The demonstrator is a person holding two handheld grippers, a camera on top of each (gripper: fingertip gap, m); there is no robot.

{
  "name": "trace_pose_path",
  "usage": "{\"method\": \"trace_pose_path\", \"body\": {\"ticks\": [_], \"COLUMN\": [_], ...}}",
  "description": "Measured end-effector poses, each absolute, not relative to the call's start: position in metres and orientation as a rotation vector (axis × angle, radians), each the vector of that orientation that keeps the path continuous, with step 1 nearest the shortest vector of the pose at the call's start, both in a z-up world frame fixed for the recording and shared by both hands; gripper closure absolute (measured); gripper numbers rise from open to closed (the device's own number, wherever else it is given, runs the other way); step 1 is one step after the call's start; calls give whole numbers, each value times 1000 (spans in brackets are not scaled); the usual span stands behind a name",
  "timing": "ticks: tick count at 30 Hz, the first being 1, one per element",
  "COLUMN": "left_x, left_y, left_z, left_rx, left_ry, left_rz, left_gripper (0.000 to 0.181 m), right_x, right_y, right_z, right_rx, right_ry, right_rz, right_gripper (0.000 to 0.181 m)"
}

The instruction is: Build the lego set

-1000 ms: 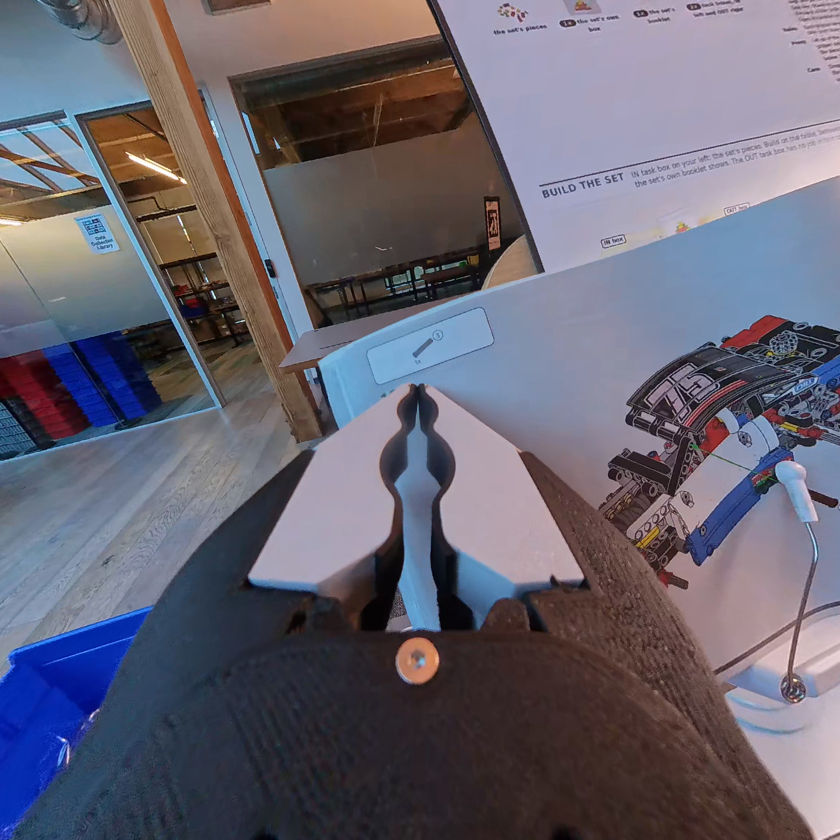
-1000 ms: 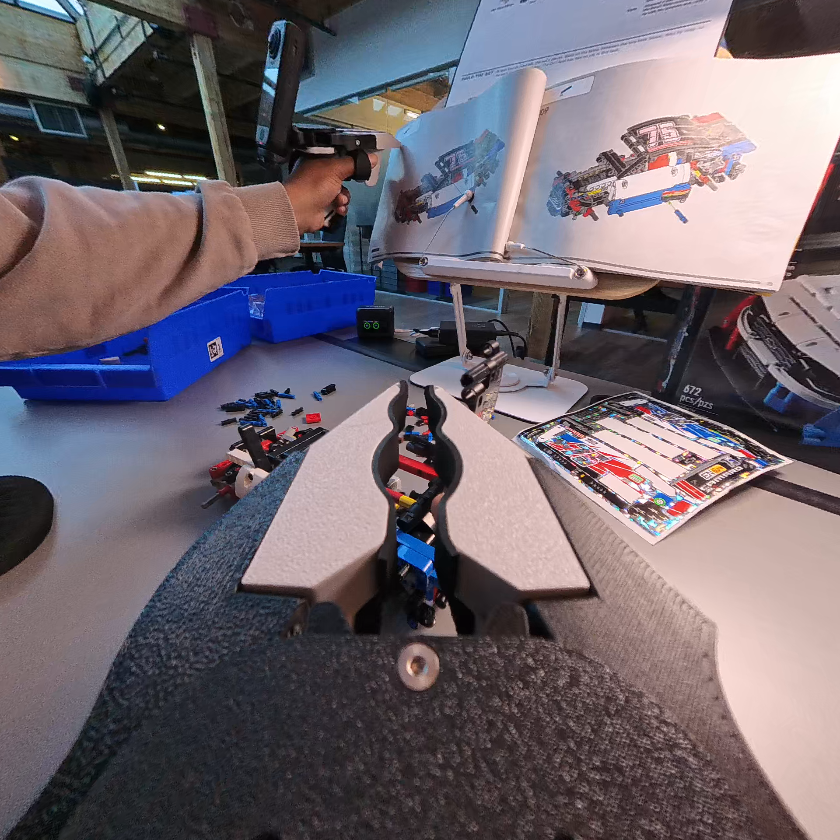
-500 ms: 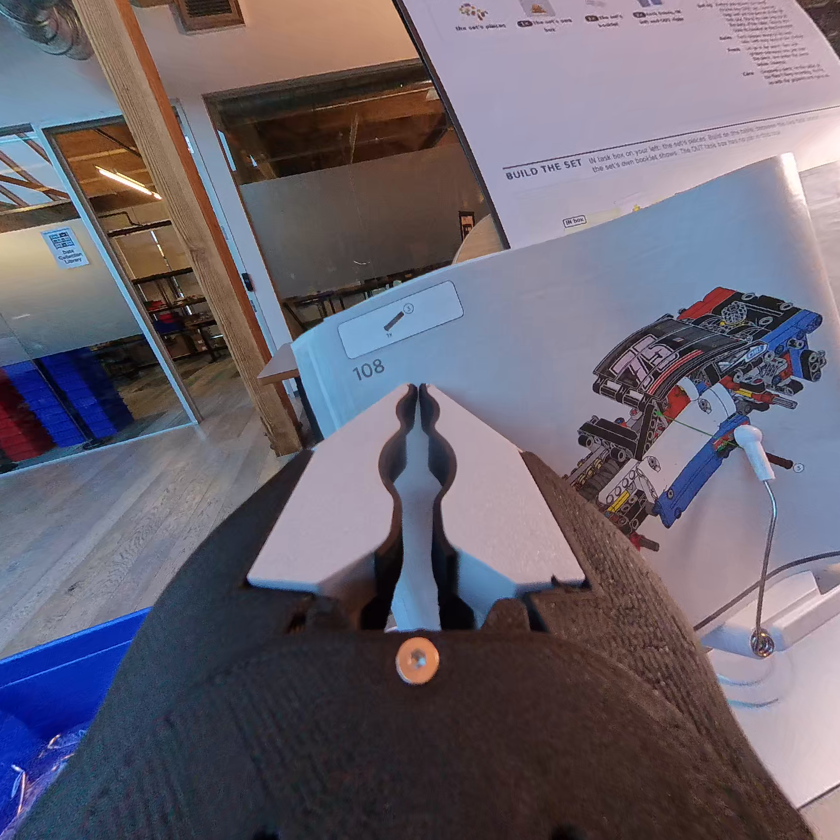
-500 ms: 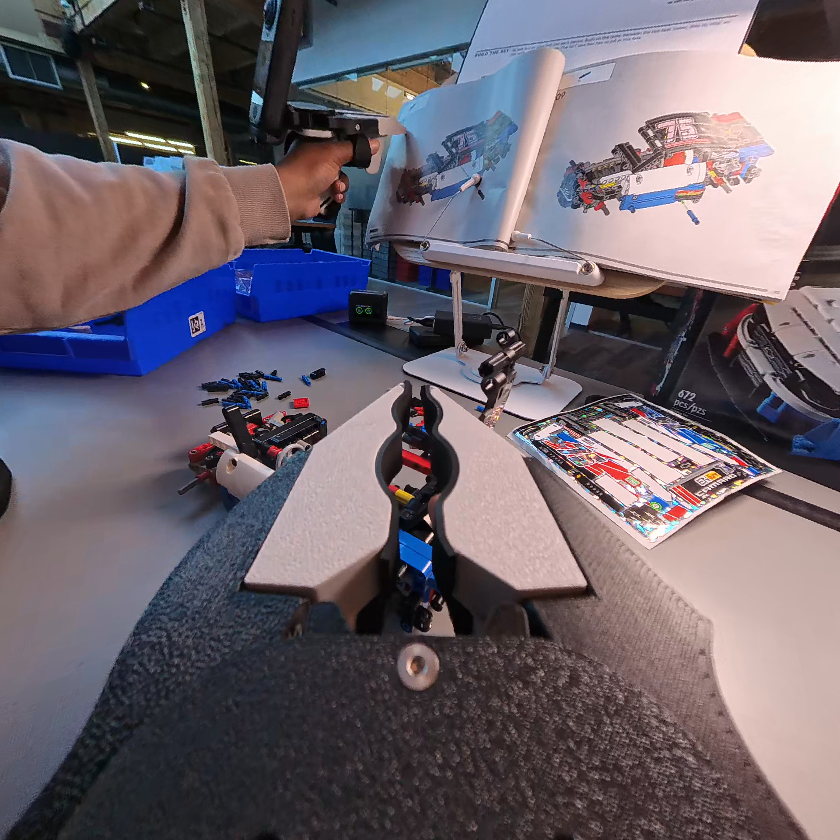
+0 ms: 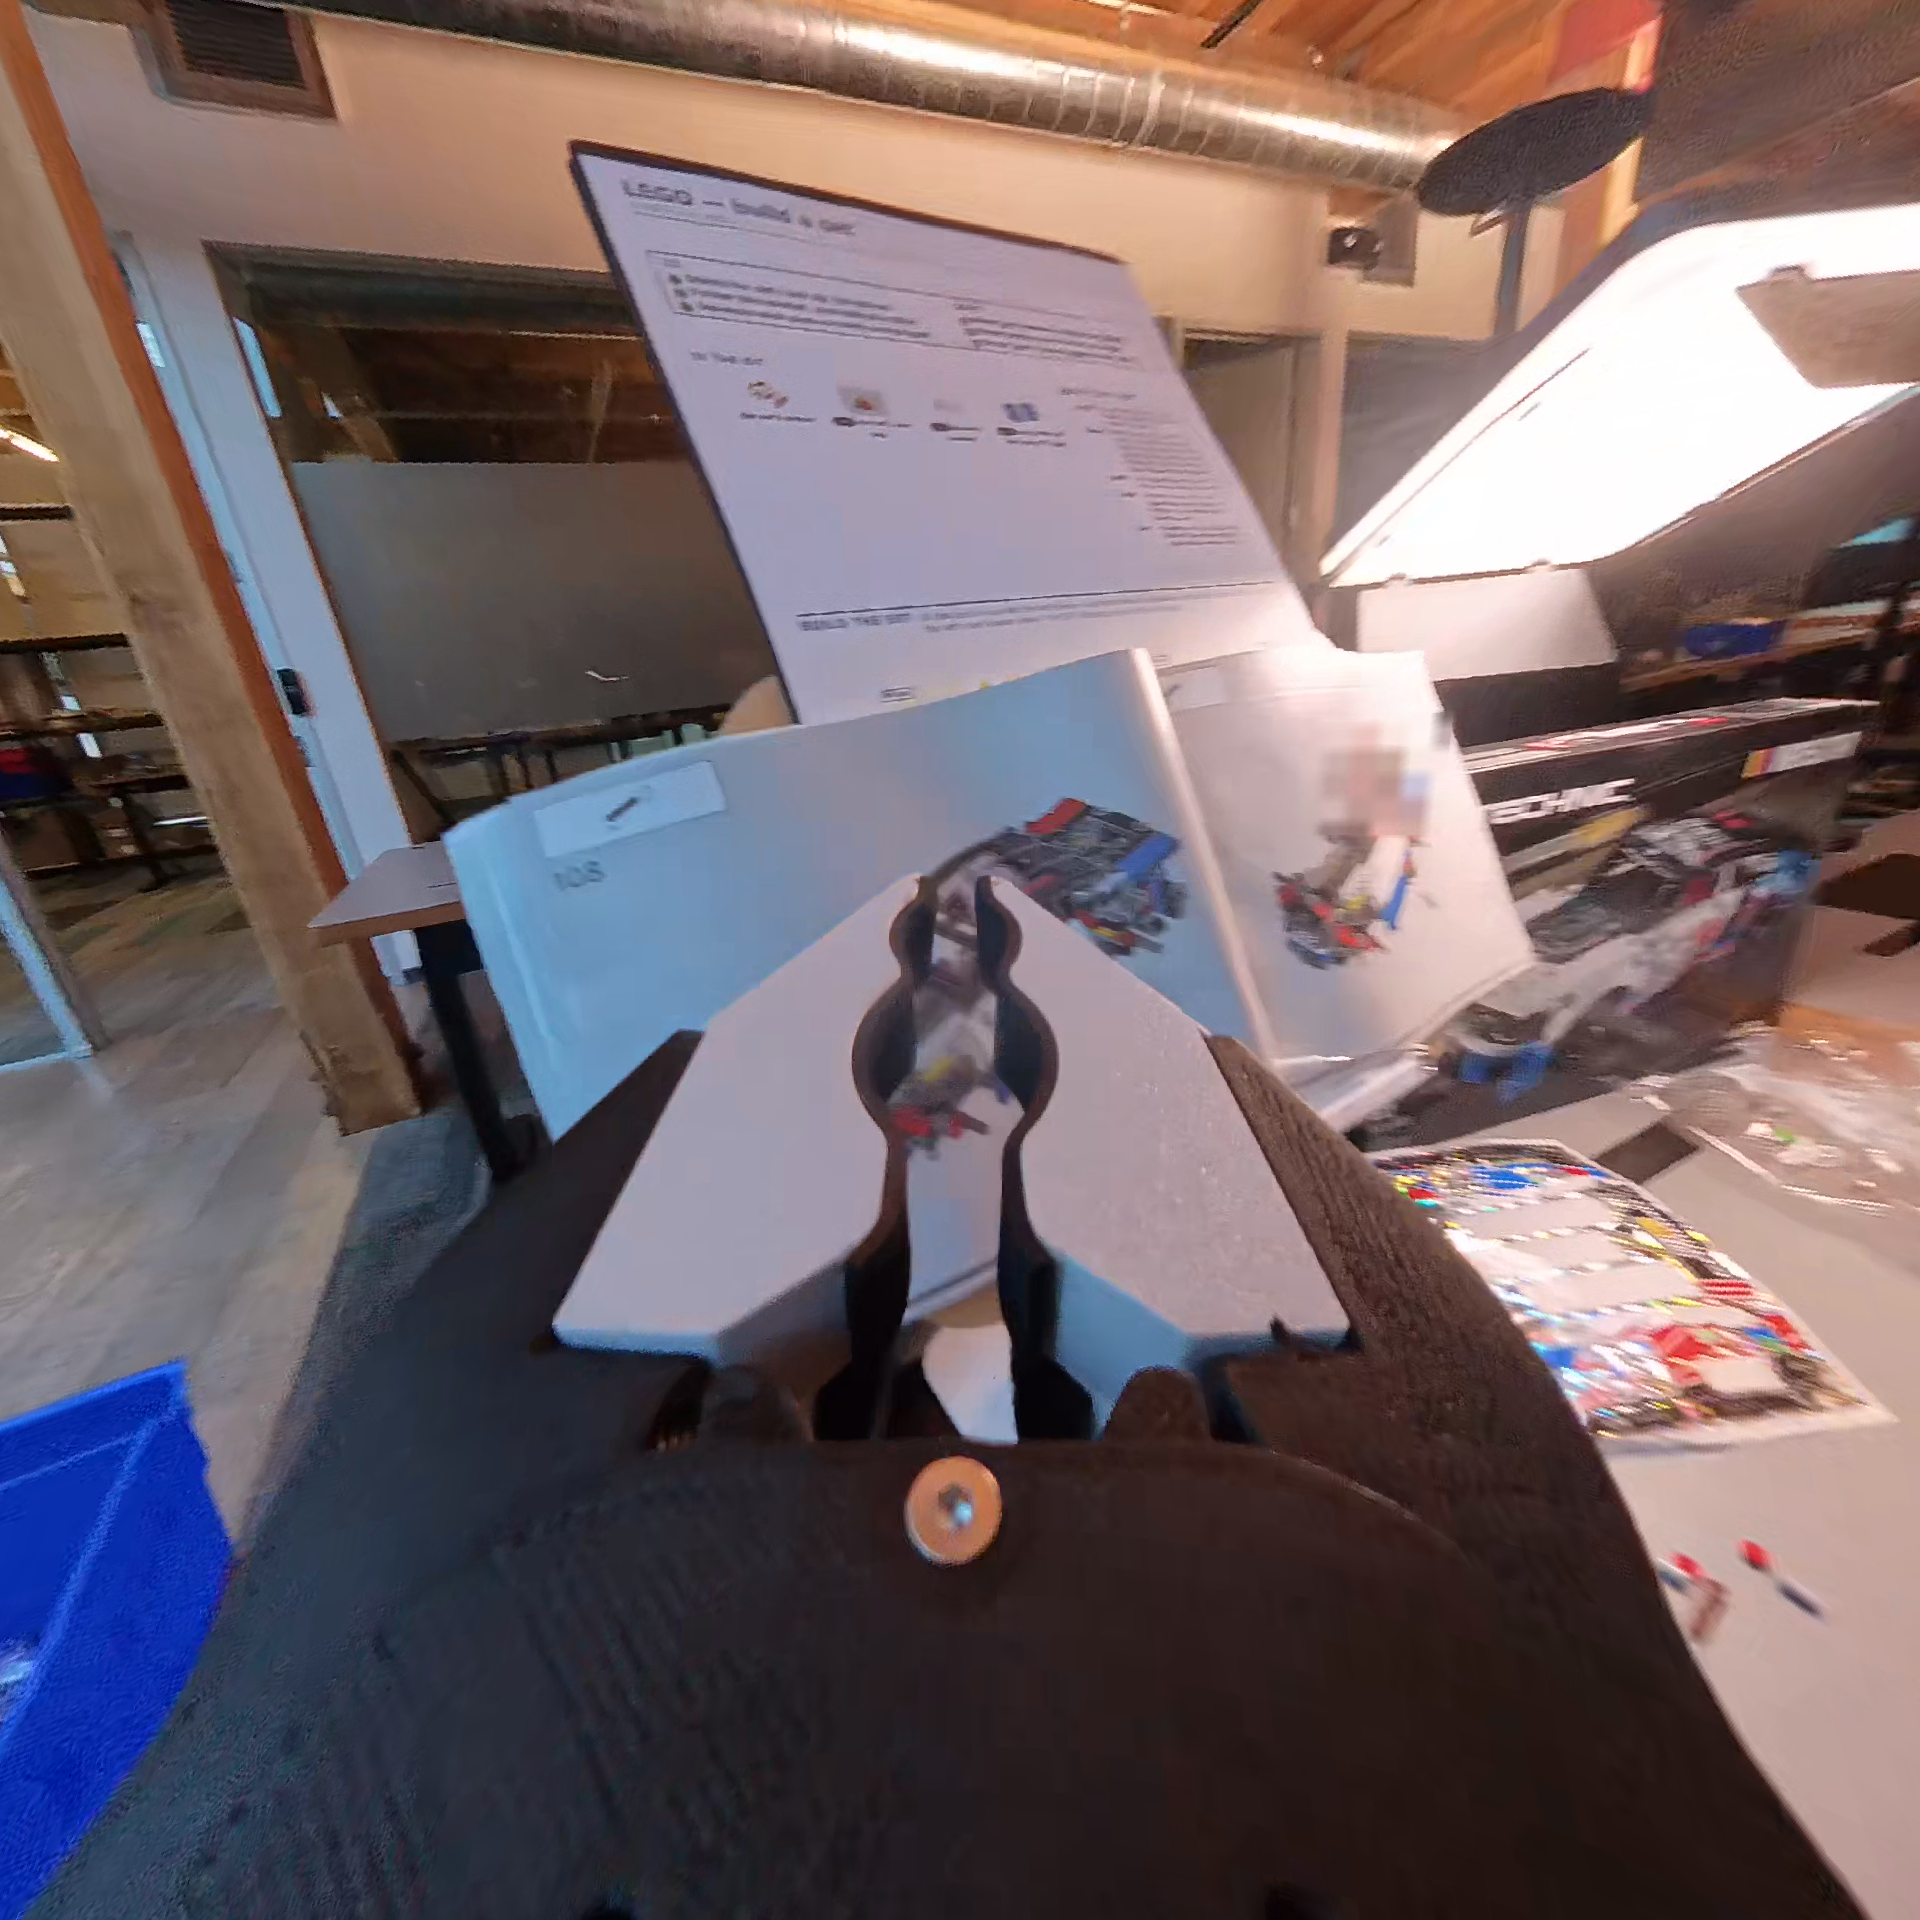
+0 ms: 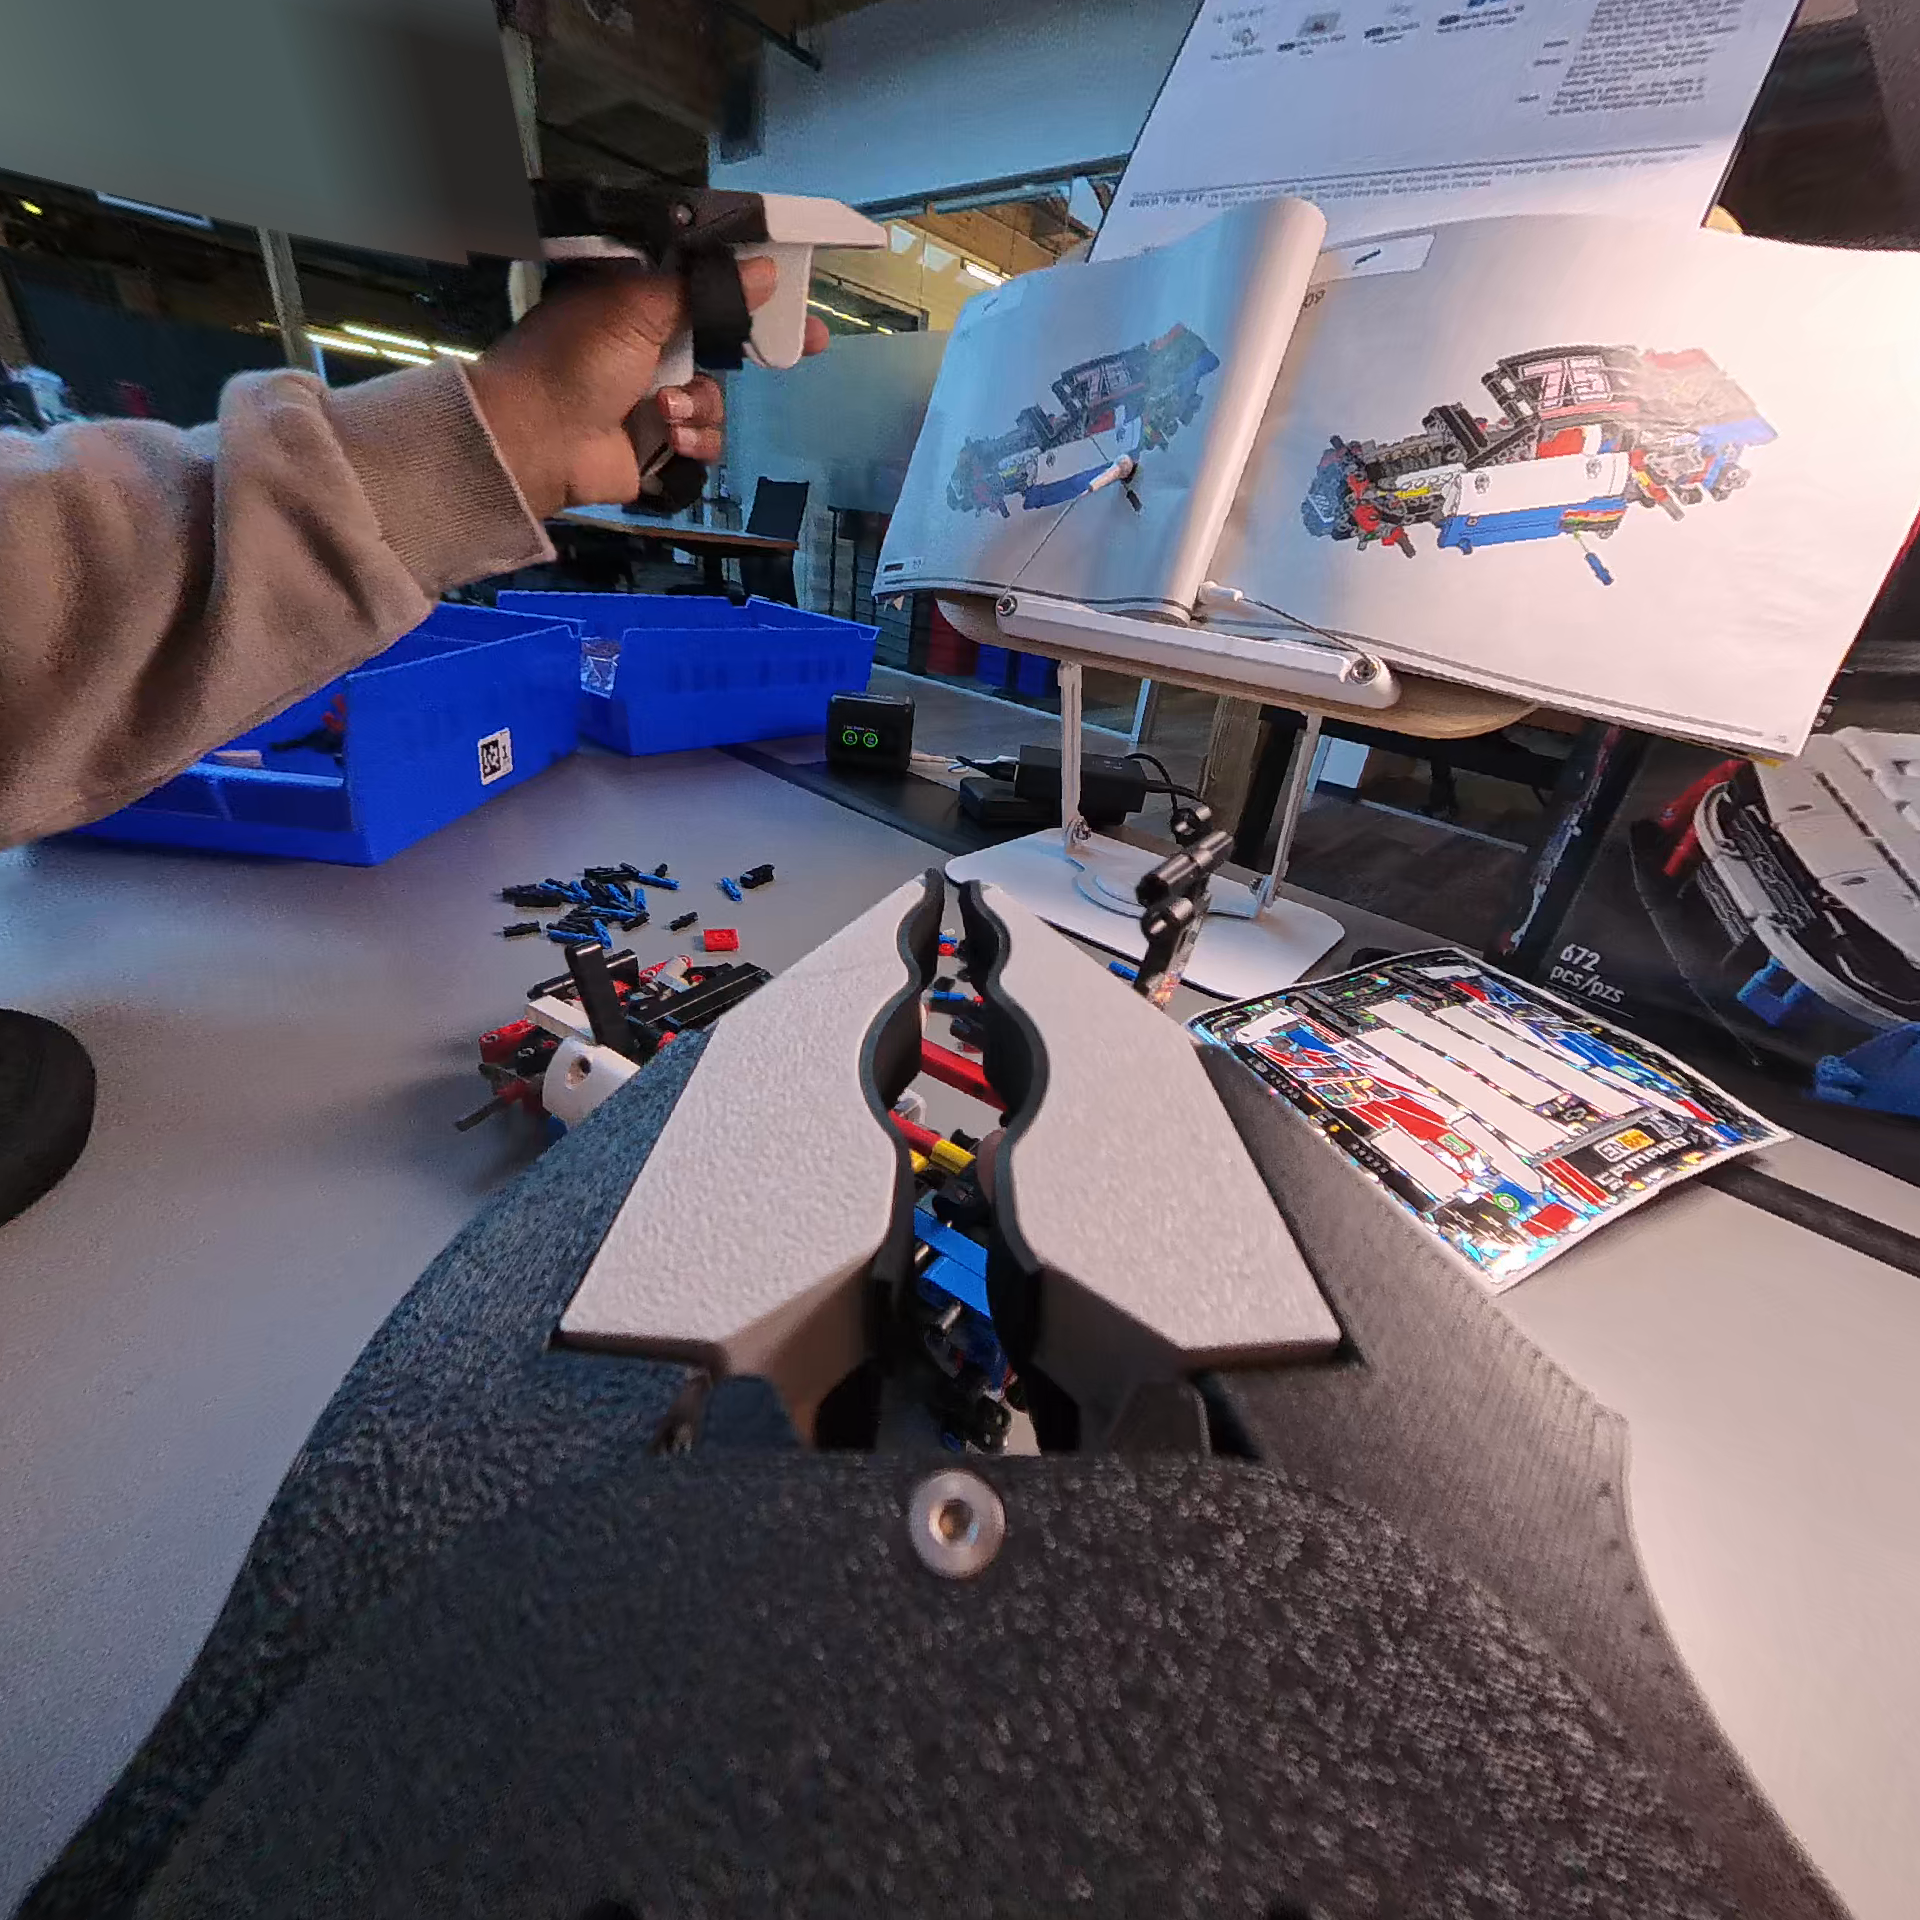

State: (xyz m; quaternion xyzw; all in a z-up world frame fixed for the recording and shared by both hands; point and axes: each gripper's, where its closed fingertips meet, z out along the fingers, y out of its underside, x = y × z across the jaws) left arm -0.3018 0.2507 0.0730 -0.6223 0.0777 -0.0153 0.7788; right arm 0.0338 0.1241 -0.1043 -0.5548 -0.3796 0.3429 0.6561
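Note:
My left gripper (image 5: 956, 883) hangs in the air in front of the open instruction booklet (image 5: 779, 914), its jaws a little apart and empty. In the right wrist view the left gripper (image 6: 790, 270) is in a hand, left of the booklet (image 6: 1558, 343) on its white stand (image 6: 1247, 935). My right gripper (image 6: 951, 888) is low over the table, and its jaws close around the part-built lego car model (image 6: 623, 1018). The model's blue, red and yellow parts show between the jaws. Loose black and blue pins (image 6: 592, 904) lie behind the model.
Two blue bins (image 6: 416, 727) stand at the back left; one shows in the left wrist view (image 5: 83, 1558). A shiny sticker sheet (image 6: 1475, 1101) lies to the right, with the set's box (image 6: 1766, 914) behind it. A small black device (image 6: 871, 732) and cables sit near the stand.
My left gripper has let go of the booklet page, opened slightly and pulled back and up from it. My right gripper has stayed over the model.

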Motion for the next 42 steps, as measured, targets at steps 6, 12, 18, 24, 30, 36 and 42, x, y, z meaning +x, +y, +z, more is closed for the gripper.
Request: {"method": "trace_pose_path", "body": {"ticks": [6,12,18,24,30,36,42], "left_x": [-204,-140,-117,-115,-116,-111,-85], "left_y": [174,155,178,203,204,204,174], "left_z": [-9,-158,-220,-241,-247,-241,-152], "left_rx": [-1436,-1900,-2151,-2258,-2308,-2258,-1911], "left_ry": [304,663,971,1091,1117,1123,889], "left_rz": [-264,-370,-369,-264,-237,-267,-586], "left_gripper": [163,166,169,168,178,178,178], "right_x": [40,41,43,50,49,46,40], "right_y": [115,114,110,111,111,109,107], "right_z": [-98,-95,-97,-93,-95,-100,-111], "right_rx": [-1218,-1226,-1224,-1226,-1244,-1247,-1273], "right_ry": [-880,-870,-898,-873,-878,-913,-965], "right_rz": [759,815,813,836,863,836,840], "right_gripper": [180,181,181,181,181,181,181]}}
